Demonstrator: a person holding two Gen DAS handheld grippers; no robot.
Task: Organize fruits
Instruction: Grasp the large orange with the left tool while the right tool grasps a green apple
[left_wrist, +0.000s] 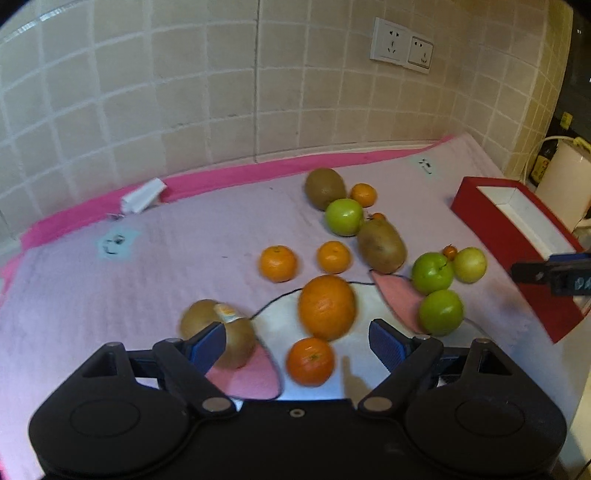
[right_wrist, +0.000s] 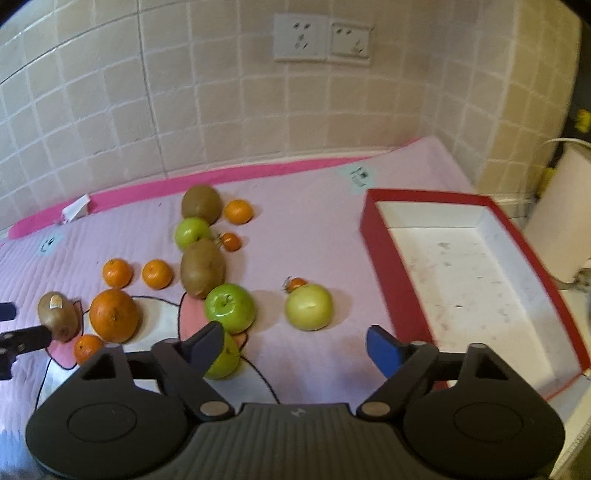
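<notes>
Fruits lie scattered on a pale pink cloth (left_wrist: 184, 236). My left gripper (left_wrist: 297, 343) is open over a small mandarin (left_wrist: 310, 362) and a big orange (left_wrist: 327, 306), touching neither. A stickered kiwi (left_wrist: 218, 332) sits just behind its left finger. In the right wrist view my right gripper (right_wrist: 295, 347) is open above bare cloth. Its left finger partly hides one green apple (right_wrist: 223, 360). Another green apple (right_wrist: 229, 308) and a yellowish apple (right_wrist: 308, 306) lie just ahead. Further back are kiwis (right_wrist: 202, 267), mandarins (right_wrist: 157, 273) and small tomatoes (right_wrist: 231, 242).
A red box (right_wrist: 380, 258) with a white, empty inside stands at the right edge of the cloth. A white appliance (right_wrist: 561, 210) stands behind it. A tiled wall with sockets (right_wrist: 321, 38) closes the back. A white folded paper (left_wrist: 142, 195) lies at the far left.
</notes>
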